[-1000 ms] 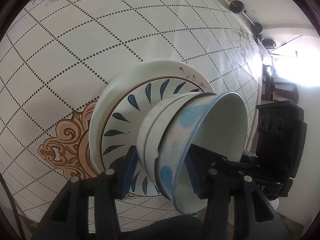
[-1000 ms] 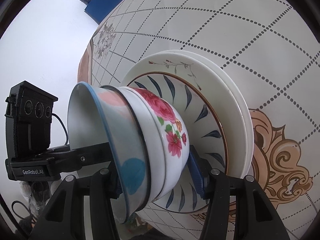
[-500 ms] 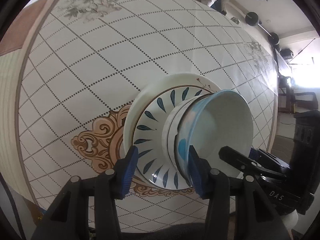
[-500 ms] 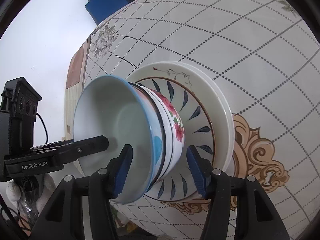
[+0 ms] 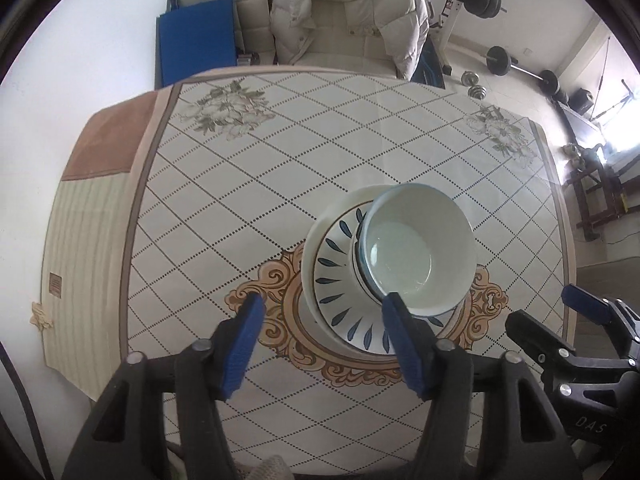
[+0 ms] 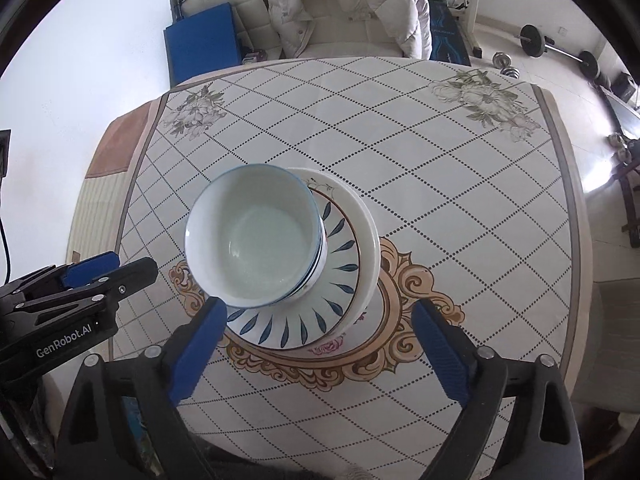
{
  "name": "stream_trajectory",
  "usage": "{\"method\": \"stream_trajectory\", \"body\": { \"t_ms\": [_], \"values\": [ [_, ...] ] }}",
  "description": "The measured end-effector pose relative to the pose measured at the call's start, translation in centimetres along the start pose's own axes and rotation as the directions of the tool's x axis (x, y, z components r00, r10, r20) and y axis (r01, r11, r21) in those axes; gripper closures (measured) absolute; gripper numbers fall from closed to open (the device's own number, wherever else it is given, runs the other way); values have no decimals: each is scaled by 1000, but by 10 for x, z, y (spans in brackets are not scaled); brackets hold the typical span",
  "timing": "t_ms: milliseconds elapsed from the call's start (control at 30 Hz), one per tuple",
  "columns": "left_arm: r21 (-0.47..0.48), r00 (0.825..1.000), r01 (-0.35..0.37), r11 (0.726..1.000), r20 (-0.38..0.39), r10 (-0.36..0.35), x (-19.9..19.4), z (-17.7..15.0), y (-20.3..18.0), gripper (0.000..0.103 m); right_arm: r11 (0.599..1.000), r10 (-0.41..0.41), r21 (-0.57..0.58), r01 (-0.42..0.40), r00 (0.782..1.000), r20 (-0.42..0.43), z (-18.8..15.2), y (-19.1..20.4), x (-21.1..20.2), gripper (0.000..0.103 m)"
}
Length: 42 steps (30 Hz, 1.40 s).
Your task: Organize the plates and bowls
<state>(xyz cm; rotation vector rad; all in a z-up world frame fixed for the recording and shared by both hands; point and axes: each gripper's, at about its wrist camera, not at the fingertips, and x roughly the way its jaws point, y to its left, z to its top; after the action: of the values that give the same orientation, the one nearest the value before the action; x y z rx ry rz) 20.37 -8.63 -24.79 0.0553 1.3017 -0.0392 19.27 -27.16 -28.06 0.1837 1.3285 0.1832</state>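
The left gripper [image 5: 322, 340] is hanging above the near part of the table [image 5: 248, 184], and its jaws are standing wide apart, holding nothing. Its blue fingers [image 5: 244, 344] are framing the left side of the stack of dishes without touching it. In the right wrist view this same gripper [image 6: 108, 268] is showing at the left edge, beside the stack.

The stack is sitting in the middle of the table, on the tan ornament printed on the tablecloth [image 5: 192, 92]. At the bottom white plates [image 6: 366, 248] are lying, and on them a plate with blue leaf marks [image 6: 296, 328] is lying. On this plate the bowls are nested one in another, and the top bowl [image 6: 256, 236], white inside with a thin blue rim, is standing upright. In the left wrist view the same bowl [image 5: 416, 256] is appearing right of the centre.

The right gripper [image 6: 320, 344] is hanging above the near edge of the stack, its jaws also spread wide and empty. In the left wrist view it [image 5: 560, 320] is showing at the right edge, apart from the dishes.

Behind the table a chair with a white coat [image 6: 344, 4] over it is standing.
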Motion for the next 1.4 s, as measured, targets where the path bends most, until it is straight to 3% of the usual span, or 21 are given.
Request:
{"method": "stream_trajectory", "body": {
  "t_ms": [33,67,267,500,667,867,1067,1400],
  "values": [
    [11,1000,-13,1000,26,12,-10,-2,1,21,1000,-21,4,21,1000,15,-4,3,-8,6],
    [23,998,-22,999,52,21,-19,-5,2,16,999,-41,6,40,999,31,-7,7,-14,6],
    [58,989,-21,998,148,13,-62,-24,15,16,991,-126,61,119,983,133,-39,27,-65,0],
    [74,978,0,997,207,-15,-106,-53,17,16,985,-154,106,134,967,201,-76,50,-114,0],
    [57,959,-31,998,282,14,-148,-78,13,16,984,-162,116,136,955,249,-105,53,-155,0],
    [31,929,-64,997,368,48,-199,-113,4,16,979,-198,112,169,913,358,-144,58,-222,0],
    [-12,921,-72,997,383,71,-230,-146,-6,16,973,-229,79,216,876,425,-179,66,-272,0],
    [-19,908,-73,997,413,74,-268,-187,-15,16,963,-247,16,270,853,459,-230,82,-325,0]
  ]
}}
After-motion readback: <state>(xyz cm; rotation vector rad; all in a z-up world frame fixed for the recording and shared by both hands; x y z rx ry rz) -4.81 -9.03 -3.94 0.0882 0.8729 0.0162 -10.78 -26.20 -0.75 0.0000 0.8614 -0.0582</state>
